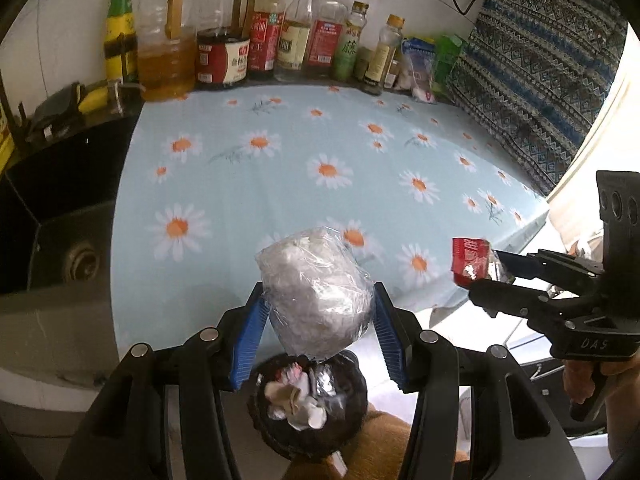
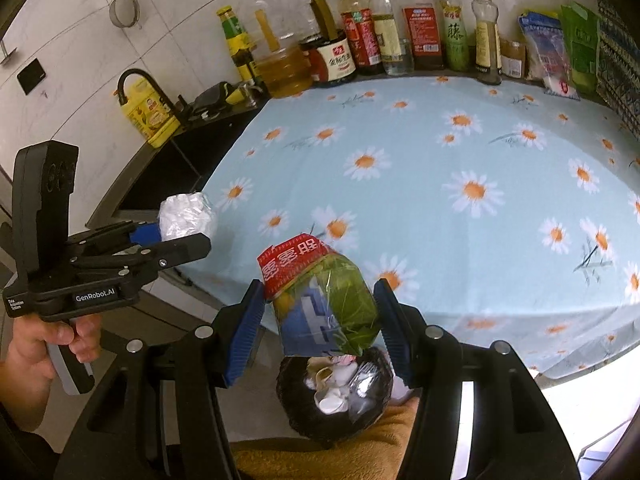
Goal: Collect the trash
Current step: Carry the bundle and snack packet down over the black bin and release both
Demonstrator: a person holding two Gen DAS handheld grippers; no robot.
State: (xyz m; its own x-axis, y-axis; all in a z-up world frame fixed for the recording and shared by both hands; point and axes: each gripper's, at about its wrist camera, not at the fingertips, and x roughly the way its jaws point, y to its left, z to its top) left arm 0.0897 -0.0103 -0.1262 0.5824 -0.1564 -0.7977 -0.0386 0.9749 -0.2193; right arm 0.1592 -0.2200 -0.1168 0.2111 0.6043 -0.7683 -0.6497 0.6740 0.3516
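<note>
My left gripper (image 1: 318, 312) is shut on a crumpled clear plastic bag (image 1: 316, 292), seen from the side in the right wrist view as a white wad (image 2: 185, 216). My right gripper (image 2: 320, 312) is shut on a snack wrapper (image 2: 320, 296) with a red top, blue print and green contents; the left wrist view shows its red end (image 1: 472, 258) between the black fingers. Both grippers hang off the counter's front edge, above a black bin (image 1: 308, 400) lined with a dark bag and holding white and clear scraps (image 2: 340, 388).
A daisy-print blue cloth (image 1: 320, 152) covers the counter. Several oil and sauce bottles (image 1: 256, 40) line the back wall, with packets (image 2: 560, 52) at the right. A dark sink (image 1: 60, 220) lies left, with a yellow jug (image 2: 148, 108) by the tap. A patterned cloth (image 1: 536, 80) hangs right.
</note>
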